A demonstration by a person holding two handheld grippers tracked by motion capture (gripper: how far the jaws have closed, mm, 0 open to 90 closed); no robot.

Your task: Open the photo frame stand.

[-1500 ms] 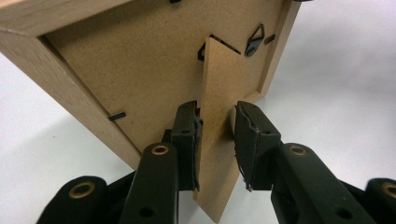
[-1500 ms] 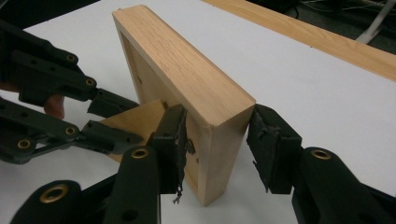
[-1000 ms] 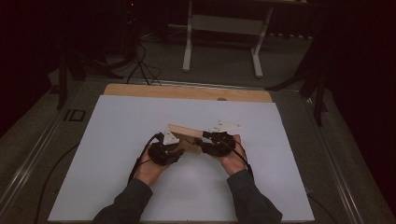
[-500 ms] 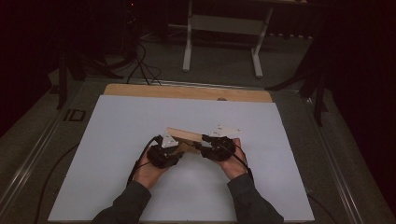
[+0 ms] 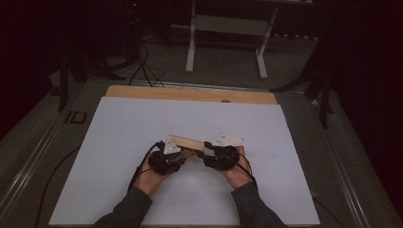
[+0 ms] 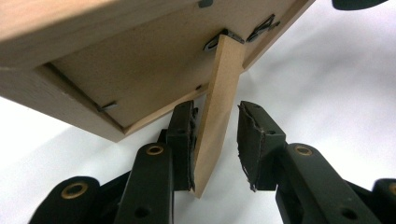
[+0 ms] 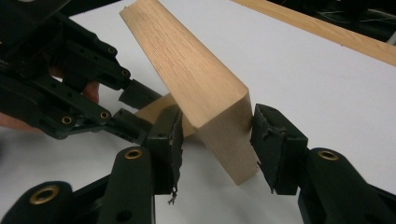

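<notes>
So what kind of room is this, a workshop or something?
Probably a lab or recording studio rather than a workshop: a white sheet-covered wooden table under bright light, dark surroundings, black cables on the floor, and a white metal stand behind.

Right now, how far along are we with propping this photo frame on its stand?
Done: the stand leg is swung out behind the frame. In hand: left tool straddles the leg, right tool brackets the frame's edge. Left: set it upright on the table.

free: white table (image 5: 119,142) bare toward all four edges | block: wooden frame (image 5: 187,141) mid-table, near edge, between both grippers
</notes>
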